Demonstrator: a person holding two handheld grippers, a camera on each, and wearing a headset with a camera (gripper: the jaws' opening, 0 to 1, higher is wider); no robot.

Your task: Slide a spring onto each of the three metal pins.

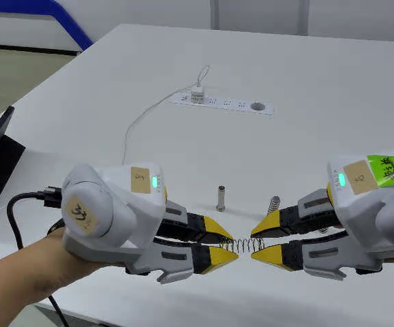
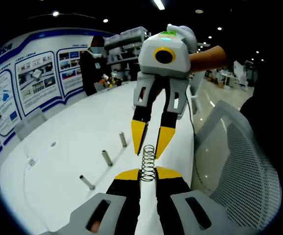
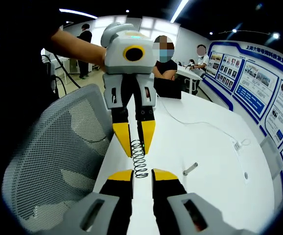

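As the two grippers meet nose to nose above the near edge of the white worktop [image 1: 306, 82], the spring [image 1: 243, 244] hangs in the air between them, lying level from one set of yellow tips to the other. The left gripper [image 1: 232, 245] is drawn in to a narrow gap, just the coil's width, and it's pinching the spring's left end. From the other side the right gripper [image 1: 253, 242] does the same, its jaws closed down on the right end.

Over to the left gripper view: its own jaws rise from the bottom with the spring [image 2: 148, 164] standing straight up out of them, and the right gripper [image 2: 150, 152] comes down from above with the top turns tucked between its tips. Off to the left, on the worktop, there's the row of pins [image 2: 106, 157], three of them, well clear of the action.

The right gripper view mirrors it, with the spring [image 3: 139, 159] bridging its own tips and the left gripper [image 3: 135, 149] overhead. A mesh chair [image 3: 48, 161] sits to one side.

Back in the head view, a bare pin [image 1: 221, 197] stands upright just beyond the spring. Right of it is a coiled pin [image 1: 273, 204], which looks to have a spring round it. Further back lies a power strip [image 1: 221, 103] with its cable [image 1: 139, 119].
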